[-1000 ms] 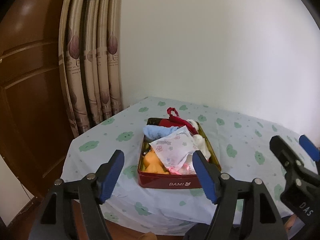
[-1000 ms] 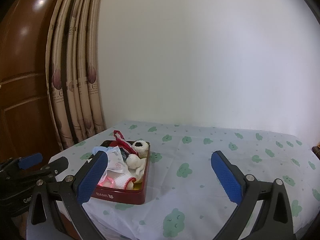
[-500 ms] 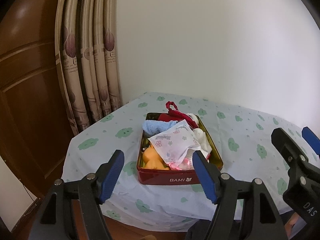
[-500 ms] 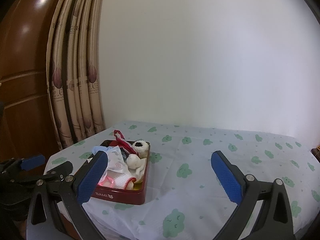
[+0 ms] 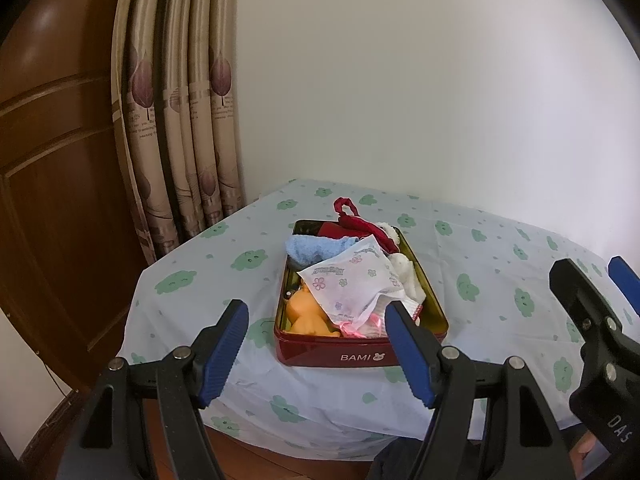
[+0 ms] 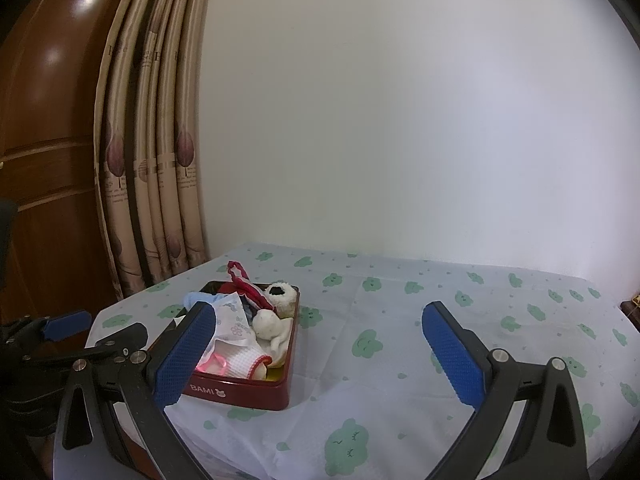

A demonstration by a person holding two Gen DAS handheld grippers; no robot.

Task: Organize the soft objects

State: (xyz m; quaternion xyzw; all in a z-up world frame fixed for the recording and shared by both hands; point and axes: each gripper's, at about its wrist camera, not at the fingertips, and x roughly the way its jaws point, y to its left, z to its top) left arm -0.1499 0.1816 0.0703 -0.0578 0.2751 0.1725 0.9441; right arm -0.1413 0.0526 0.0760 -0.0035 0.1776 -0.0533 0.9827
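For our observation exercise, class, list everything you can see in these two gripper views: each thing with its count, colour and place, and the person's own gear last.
tin: 1, red, marked BAMI, on the table near its front left corner
blue cloth: 1, light blue, rolled, back left of the tin
red fabric piece: 1, dark red with a loop, at the tin's back edge
printed packet: 1, white with flowers, lying on top of the pile
orange toy: 1, orange, front left of the tin
plush toy: 1, cream, right side of the tin
tablecloth: 1, pale with green clouds, covering the table
curtain: 1, beige with leaf print, left
left gripper: 1, black with blue fingers, open
right gripper: 1, same, open
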